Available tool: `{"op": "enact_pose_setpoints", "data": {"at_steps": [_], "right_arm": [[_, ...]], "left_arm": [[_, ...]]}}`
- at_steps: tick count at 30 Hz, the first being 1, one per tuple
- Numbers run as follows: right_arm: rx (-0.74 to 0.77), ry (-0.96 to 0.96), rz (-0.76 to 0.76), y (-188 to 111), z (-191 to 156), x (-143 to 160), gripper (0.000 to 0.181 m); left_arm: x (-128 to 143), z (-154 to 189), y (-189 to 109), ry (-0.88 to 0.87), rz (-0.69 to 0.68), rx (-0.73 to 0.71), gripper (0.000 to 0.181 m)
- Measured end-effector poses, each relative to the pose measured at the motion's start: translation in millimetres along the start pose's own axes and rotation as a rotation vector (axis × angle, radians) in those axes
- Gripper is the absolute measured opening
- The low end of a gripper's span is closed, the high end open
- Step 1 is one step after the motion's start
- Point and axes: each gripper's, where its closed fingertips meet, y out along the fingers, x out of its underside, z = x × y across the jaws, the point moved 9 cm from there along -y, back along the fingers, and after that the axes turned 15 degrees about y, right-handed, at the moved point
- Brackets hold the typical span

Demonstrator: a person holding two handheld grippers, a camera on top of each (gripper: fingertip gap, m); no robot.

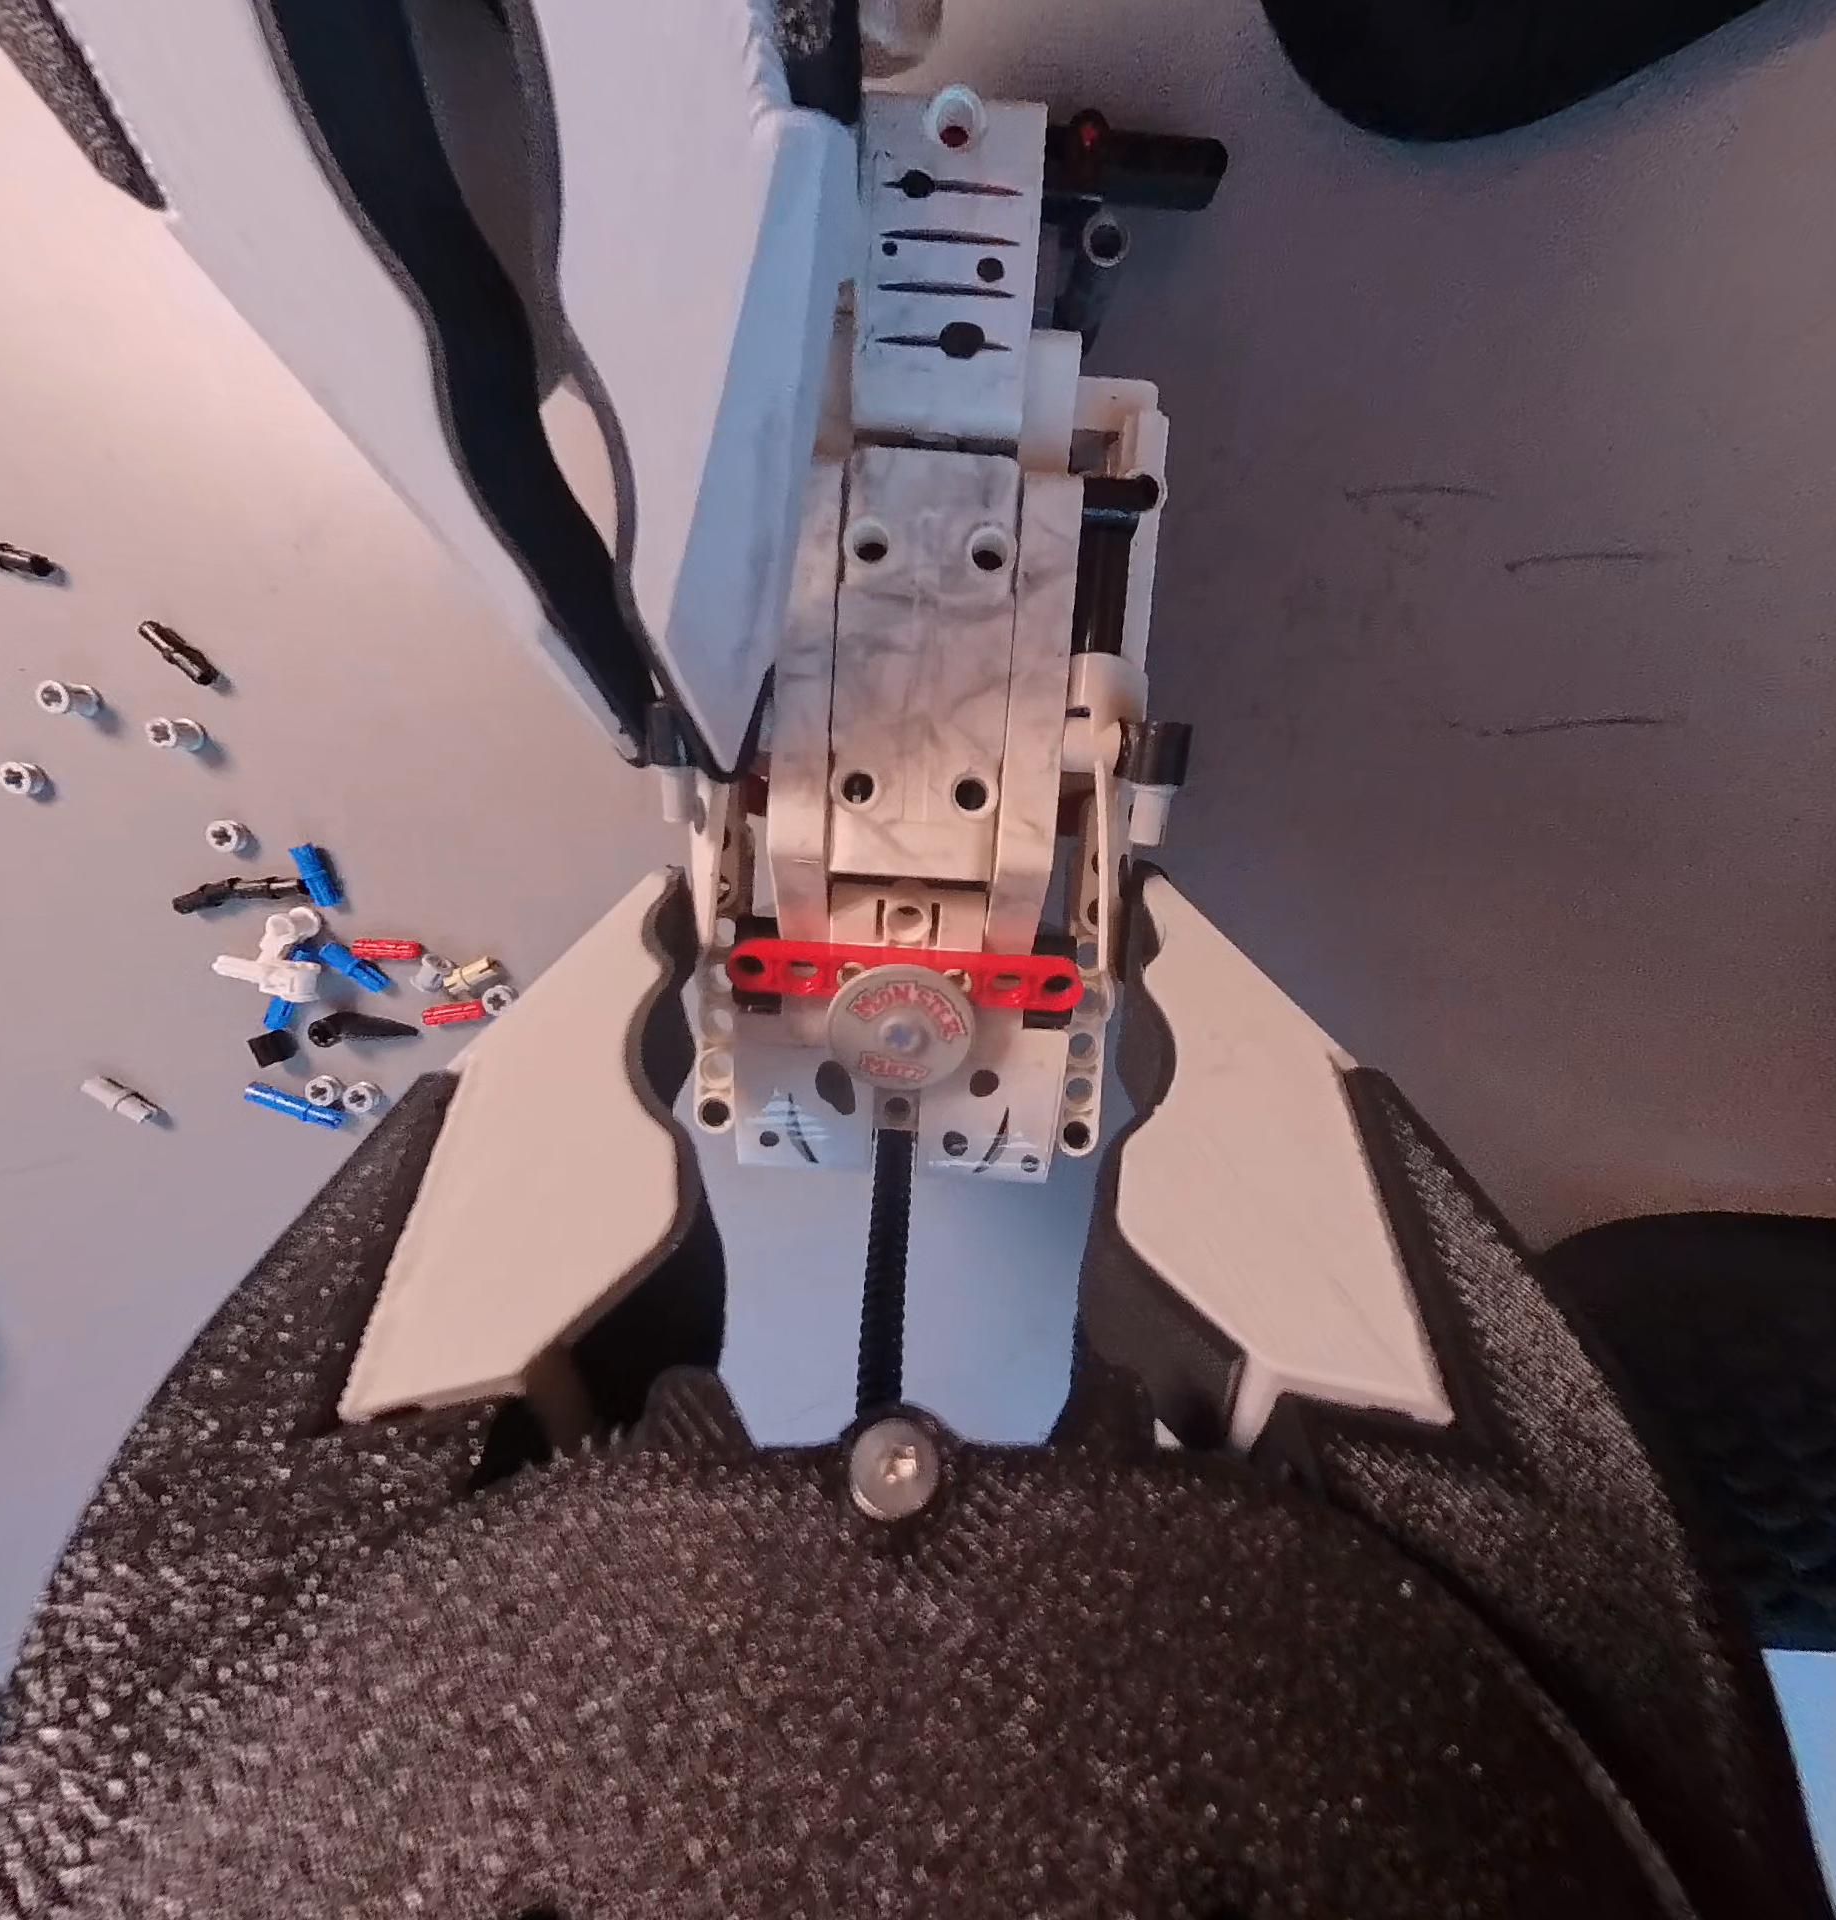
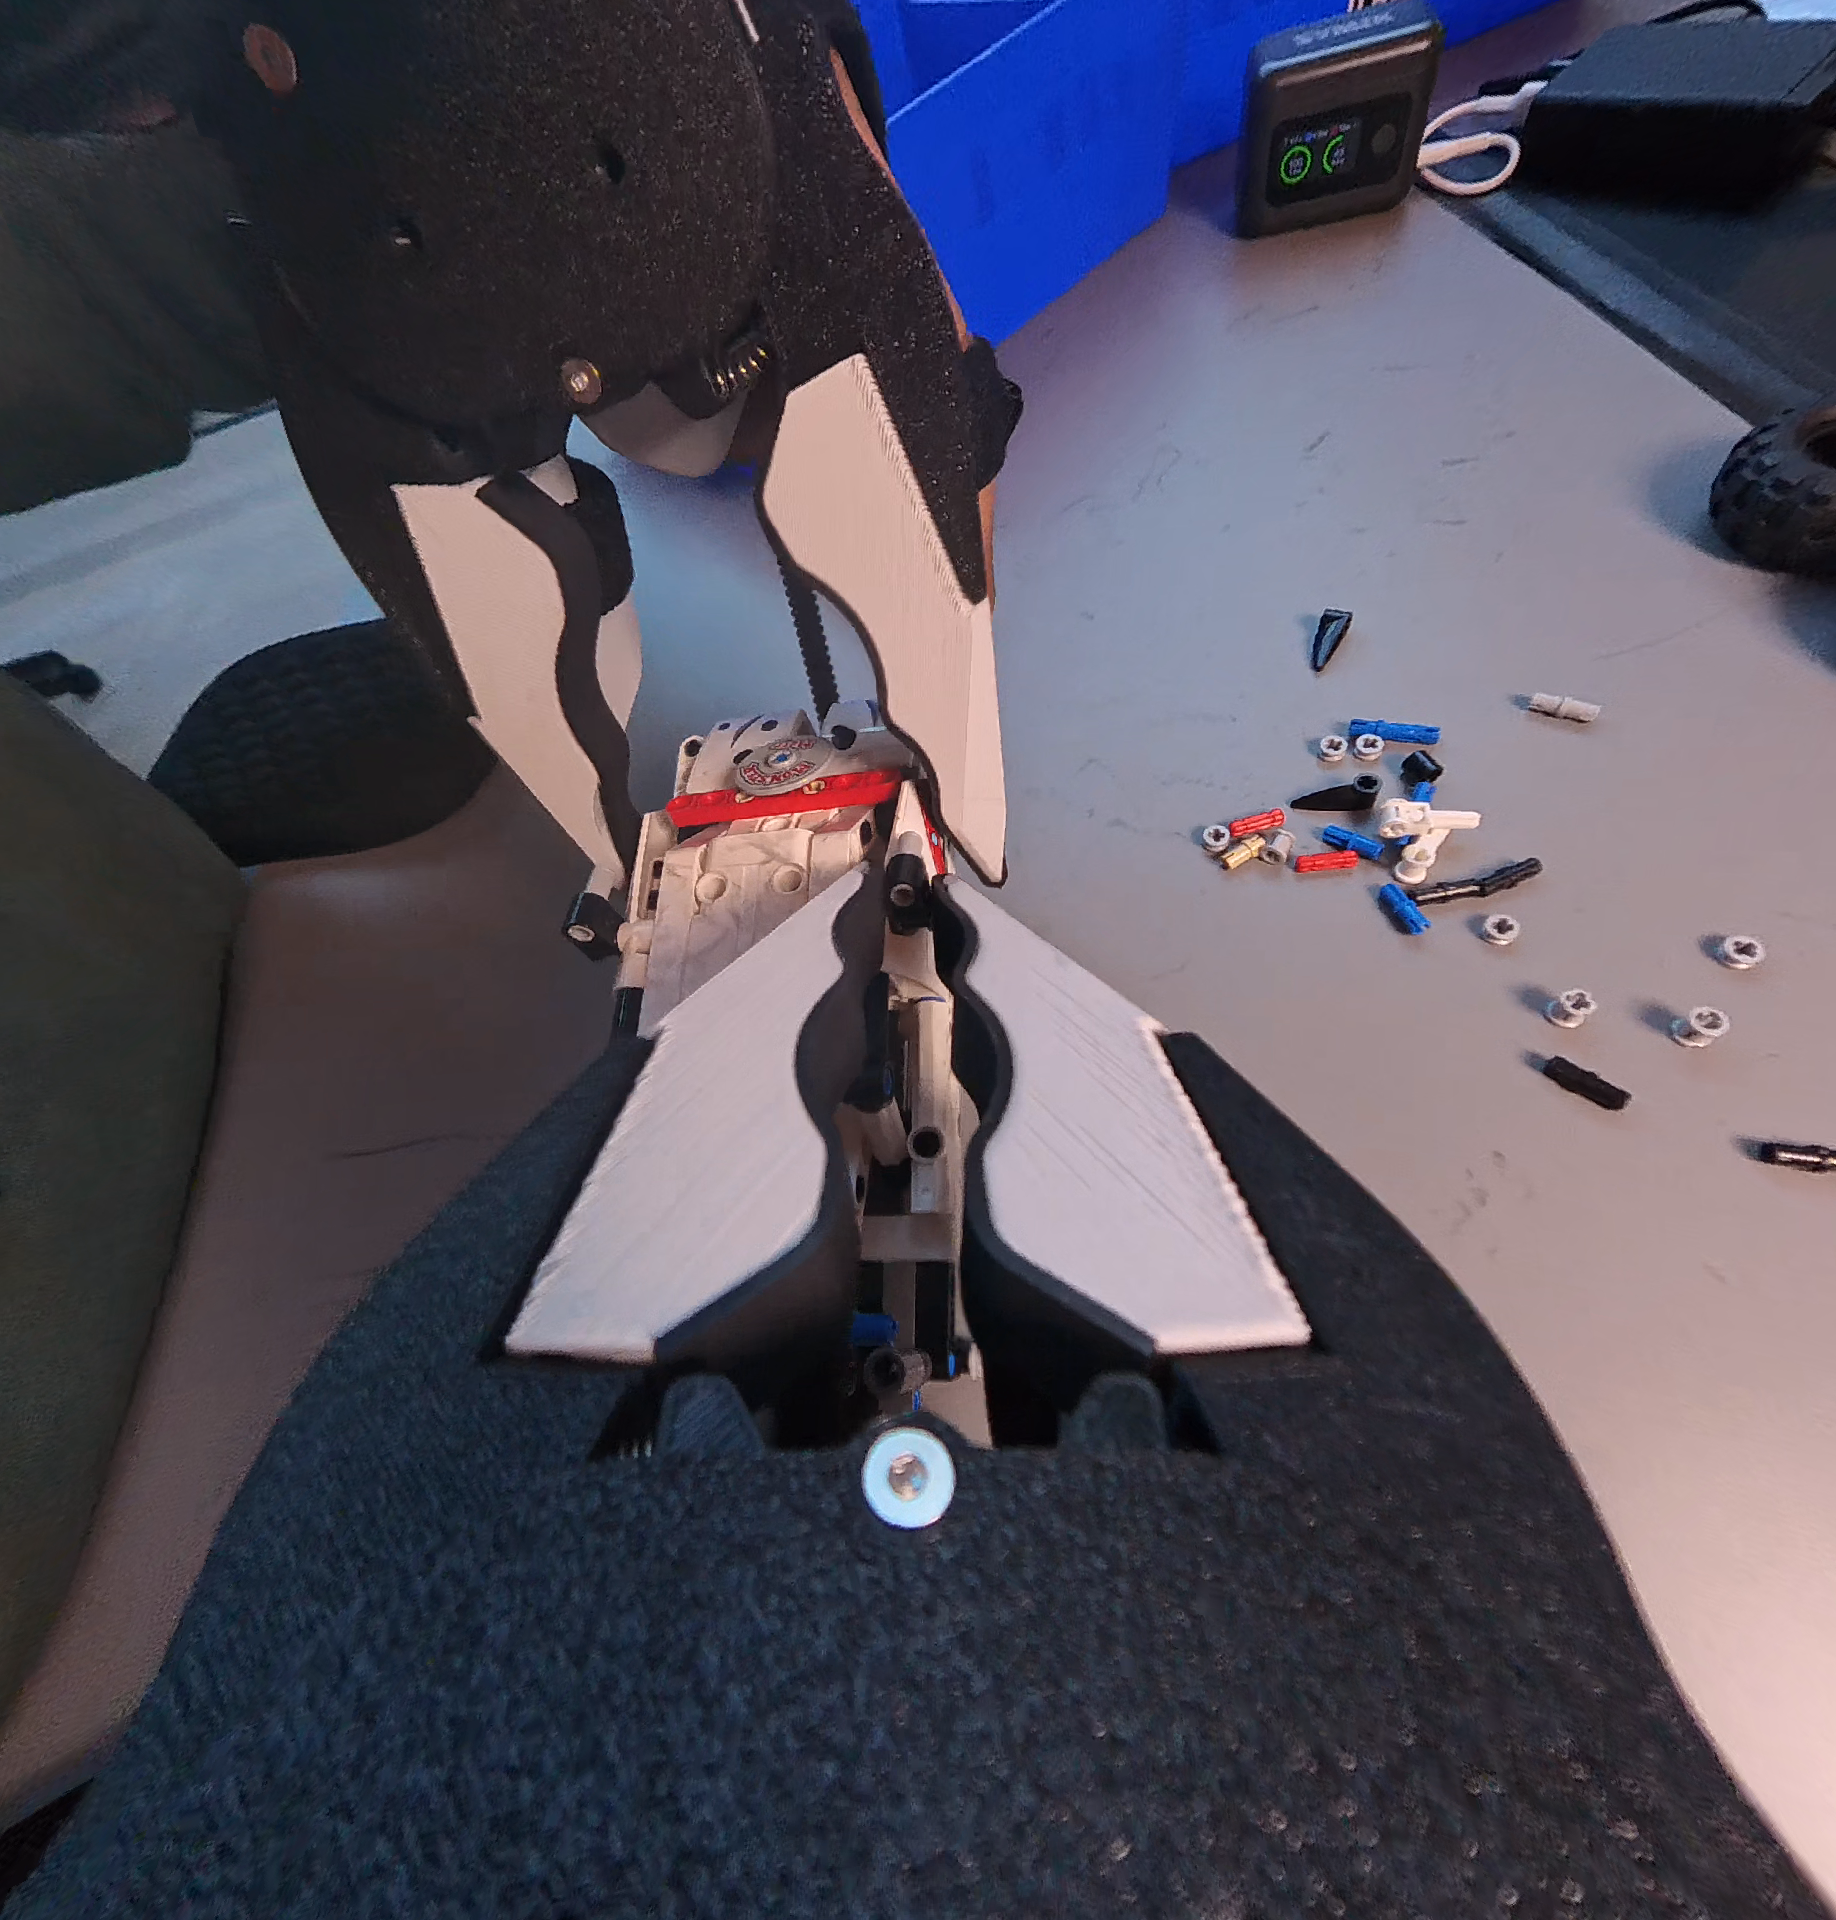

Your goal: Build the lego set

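Left hand-held gripper (image 1: 898, 1049) clamps the white lego model's (image 1: 924, 665) front end; right hand-held gripper (image 2: 898, 997) is closed on its rear, along the long axis; loose pins (image 2: 1413, 831) lie right of the model.

My two wrist cameras face each other, close over the lego model (image 1: 914, 727) (image 2: 768, 842); both also catch the loose pins (image 1: 311, 966) (image 2: 1392, 831) beside the model.
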Motion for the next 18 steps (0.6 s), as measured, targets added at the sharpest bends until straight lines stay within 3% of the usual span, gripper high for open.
{"op": "enact_pose_setpoints", "data": {"at_steps": [11, 18], "right_arm": [[0.027, -0.059, 0.045, -0.3, -5.2, 6.0, 0.005], [0.080, -0.194, 0.069, -0.3, -9.0, 8.4, 0.004]], "left_arm": [[-0.2, 7.9, 0.5, -0.010, 0.041, -0.025, 0.078], [0.5, 9.6, 1.1, -0.012, 0.053, -0.042, 0.077]]}}
